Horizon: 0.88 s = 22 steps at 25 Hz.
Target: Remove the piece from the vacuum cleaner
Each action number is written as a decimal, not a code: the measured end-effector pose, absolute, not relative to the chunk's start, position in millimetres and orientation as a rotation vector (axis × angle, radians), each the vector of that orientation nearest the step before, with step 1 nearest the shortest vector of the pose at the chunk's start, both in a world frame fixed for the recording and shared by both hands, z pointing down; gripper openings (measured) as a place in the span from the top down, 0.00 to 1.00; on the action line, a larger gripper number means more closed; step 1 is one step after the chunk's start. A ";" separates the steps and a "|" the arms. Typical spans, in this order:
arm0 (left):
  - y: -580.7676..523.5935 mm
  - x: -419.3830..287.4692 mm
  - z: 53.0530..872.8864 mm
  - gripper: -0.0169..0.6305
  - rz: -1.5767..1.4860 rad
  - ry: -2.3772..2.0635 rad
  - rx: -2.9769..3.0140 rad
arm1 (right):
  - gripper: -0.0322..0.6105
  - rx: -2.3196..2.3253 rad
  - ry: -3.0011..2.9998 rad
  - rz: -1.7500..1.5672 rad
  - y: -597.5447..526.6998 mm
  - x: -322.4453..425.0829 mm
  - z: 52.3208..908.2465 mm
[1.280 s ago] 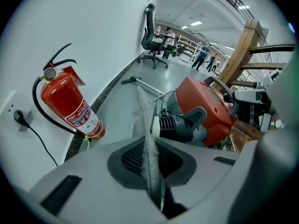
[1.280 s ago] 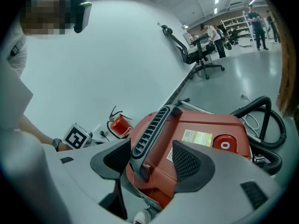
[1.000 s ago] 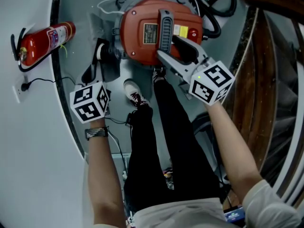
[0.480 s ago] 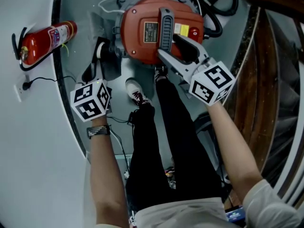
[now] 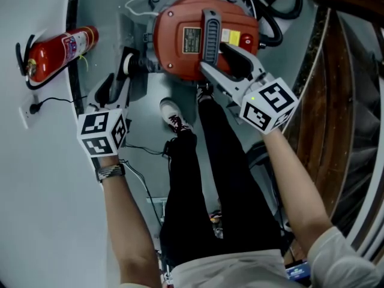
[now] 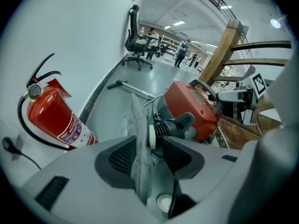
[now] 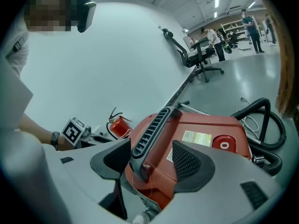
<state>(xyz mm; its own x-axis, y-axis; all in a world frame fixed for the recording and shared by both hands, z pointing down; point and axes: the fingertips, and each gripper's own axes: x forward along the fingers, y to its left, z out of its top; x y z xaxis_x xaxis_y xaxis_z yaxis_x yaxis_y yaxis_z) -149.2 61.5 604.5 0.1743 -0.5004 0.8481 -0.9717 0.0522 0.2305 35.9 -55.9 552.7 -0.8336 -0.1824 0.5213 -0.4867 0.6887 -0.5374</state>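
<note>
The red drum vacuum cleaner (image 5: 204, 38) apparently has its black ribbed hose fitting (image 6: 172, 125) attached; left gripper (image 6: 153, 147), jaws just opened and empty, must clamp it, right gripper (image 7: 152, 158) gaping astride the grey handle (image 7: 152, 125).

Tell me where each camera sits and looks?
Head view: on the head, looking down at the vacuum cleaner; arms, legs show.
Left gripper view: on the left tongs, jaws just opened, grey strip between; faces the hose fitting.
Right gripper view: on the right tongs, facing the handle; left wrist shows.
Both gripper views share the fire extinguisher.
</note>
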 end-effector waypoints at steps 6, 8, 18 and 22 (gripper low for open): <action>32.2 -163.9 584.6 0.68 0.641 -1.469 1.588 | 0.53 0.510 -2.468 0.962 -55.4 36.3 552.8; 21.2 -167.2 589.7 0.69 0.625 -1.463 1.558 | 0.53 0.510 -2.465 0.964 -55.2 36.1 552.9; -0.4 -163.1 625.4 0.80 0.608 -1.370 1.434 | 0.53 0.504 -2.469 0.961 -53.9 35.1 552.2; 6.1 -157.2 630.9 0.81 0.625 -1.328 1.432 | 0.53 0.502 -2.480 0.938 -53.8 34.7 550.9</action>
<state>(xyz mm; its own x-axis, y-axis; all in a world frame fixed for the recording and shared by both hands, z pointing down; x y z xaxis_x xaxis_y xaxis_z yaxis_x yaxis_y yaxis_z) -157.2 6.1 630.9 0.2513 -0.3905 0.8856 -0.9314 0.1512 0.3310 34.7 -53.8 550.9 -0.8374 -0.1765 0.5173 -0.4747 0.7041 -0.5281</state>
